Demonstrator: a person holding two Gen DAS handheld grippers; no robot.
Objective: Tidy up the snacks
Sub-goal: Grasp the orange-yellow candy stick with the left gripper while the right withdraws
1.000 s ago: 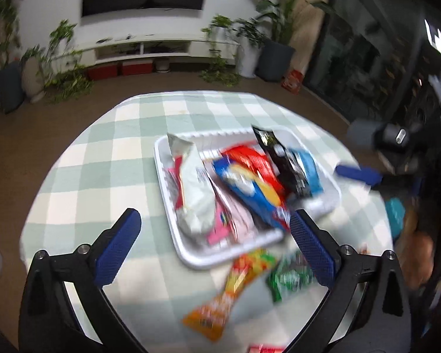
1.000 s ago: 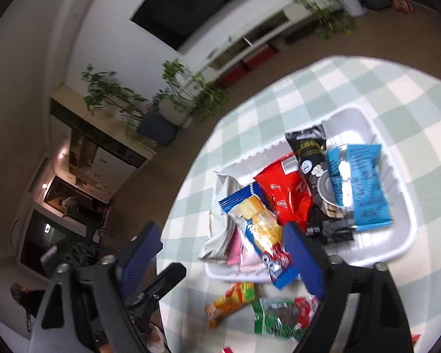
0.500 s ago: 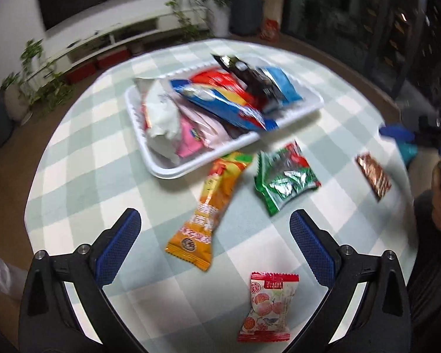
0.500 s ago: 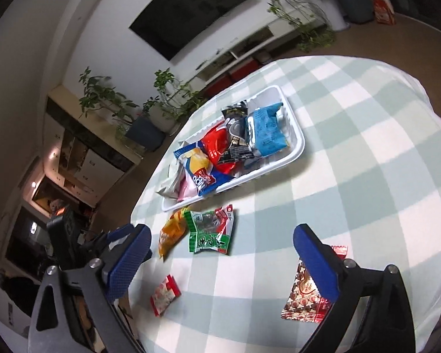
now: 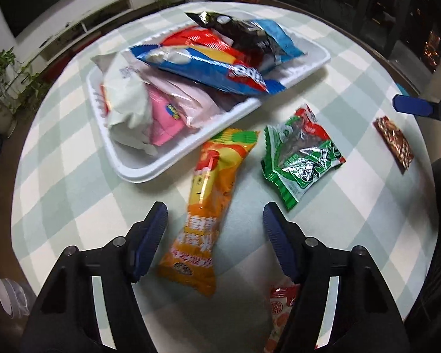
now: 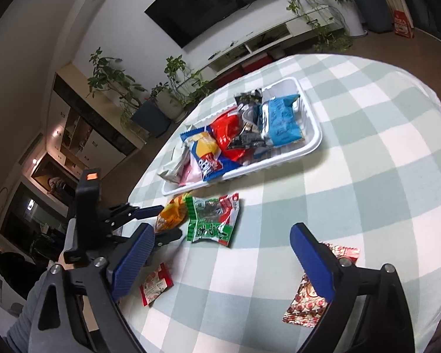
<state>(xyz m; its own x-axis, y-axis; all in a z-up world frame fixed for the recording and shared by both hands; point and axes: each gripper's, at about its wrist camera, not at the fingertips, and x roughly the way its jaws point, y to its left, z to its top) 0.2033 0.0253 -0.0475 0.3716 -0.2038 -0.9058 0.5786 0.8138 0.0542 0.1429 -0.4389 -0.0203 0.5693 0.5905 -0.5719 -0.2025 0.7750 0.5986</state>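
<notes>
A long orange snack packet lies on the checked tablecloth just in front of the white tray, which holds several packets. My left gripper points down over the packet's near half. Its jaws are closing with the packet between them, and a gap still shows on each side. In the right wrist view the left gripper straddles that orange packet. My right gripper hangs open above bare cloth, with a red patterned packet under its right finger.
A green packet lies right of the orange one. A small red and white packet sits near the table's front edge, and a brown-red packet at the right edge. The round table's rim curves close on all sides.
My left gripper has dropped toward the orange packet and its jaws have narrowed around it. My right gripper drew back from the tray earlier and has held still since.
</notes>
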